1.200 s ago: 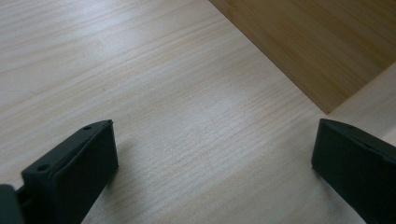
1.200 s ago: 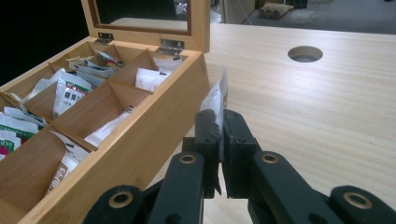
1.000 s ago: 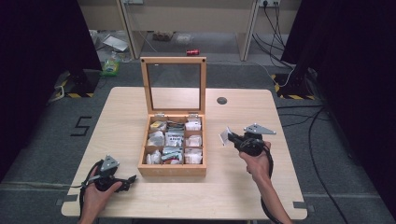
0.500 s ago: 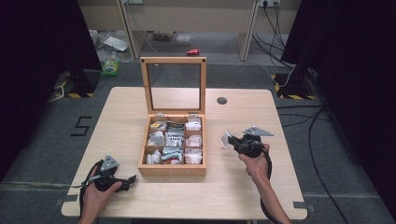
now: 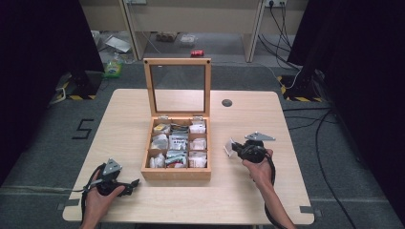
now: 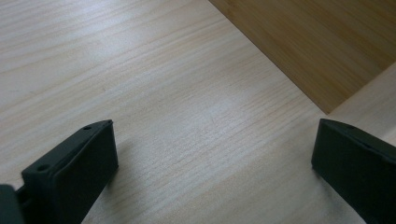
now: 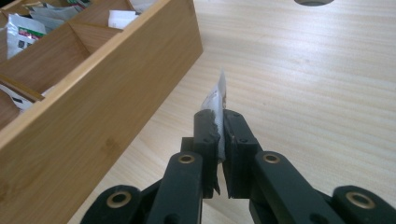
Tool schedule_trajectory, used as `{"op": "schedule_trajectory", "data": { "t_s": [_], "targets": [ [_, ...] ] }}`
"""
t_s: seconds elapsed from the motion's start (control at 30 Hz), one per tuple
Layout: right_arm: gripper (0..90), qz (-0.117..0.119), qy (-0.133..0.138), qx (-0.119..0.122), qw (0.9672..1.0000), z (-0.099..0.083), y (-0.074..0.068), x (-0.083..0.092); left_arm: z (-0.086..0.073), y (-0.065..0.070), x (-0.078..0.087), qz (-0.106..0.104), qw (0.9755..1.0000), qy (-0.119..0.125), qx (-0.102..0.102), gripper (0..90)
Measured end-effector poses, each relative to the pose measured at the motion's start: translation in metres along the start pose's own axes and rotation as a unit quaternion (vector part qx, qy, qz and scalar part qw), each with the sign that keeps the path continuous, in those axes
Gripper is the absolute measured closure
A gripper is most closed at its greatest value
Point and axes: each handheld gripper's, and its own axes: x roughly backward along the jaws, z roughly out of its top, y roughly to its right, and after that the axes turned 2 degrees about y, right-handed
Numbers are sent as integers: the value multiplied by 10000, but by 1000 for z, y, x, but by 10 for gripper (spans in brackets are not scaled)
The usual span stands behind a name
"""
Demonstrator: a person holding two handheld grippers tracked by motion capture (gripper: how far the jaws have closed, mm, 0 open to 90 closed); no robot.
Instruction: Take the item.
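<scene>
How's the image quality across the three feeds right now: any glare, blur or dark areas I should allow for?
High view: table evenly lit, surroundings dark, the packets in the wooden box small and soft. Left gripper view: pale sheen on the tabletop, jaws slightly soft at the frame edge. Right gripper view: sharp on the white packet, near linkage a little blurred, no strong glare.

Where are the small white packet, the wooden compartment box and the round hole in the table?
Small white packet [image 7: 218, 100], right gripper view, upper edge.
Wooden compartment box [image 5: 175, 174], high view, front wall.
Round table hole [image 5: 227, 102], high view, centre.

Lab: black curtains [image 5: 43, 57], hazard-taped stand bases [image 5: 79, 88], floor cables [image 5: 305, 119], lone wooden table [image 5: 267, 114]
</scene>
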Motion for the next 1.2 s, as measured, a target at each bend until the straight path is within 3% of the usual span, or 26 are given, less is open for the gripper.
{"op": "schedule_trajectory", "data": {
  "t_s": [0.43,1.2],
  "targets": [
    [827,-94,-116,-16,9999,-5,5,-3,0,0,0,-1,10000,-1,-1,0],
    [697,-233,-187,-171,9994,-8,14,-3,0,0,0,-1,10000,-2,-1,0]
  ]
}}
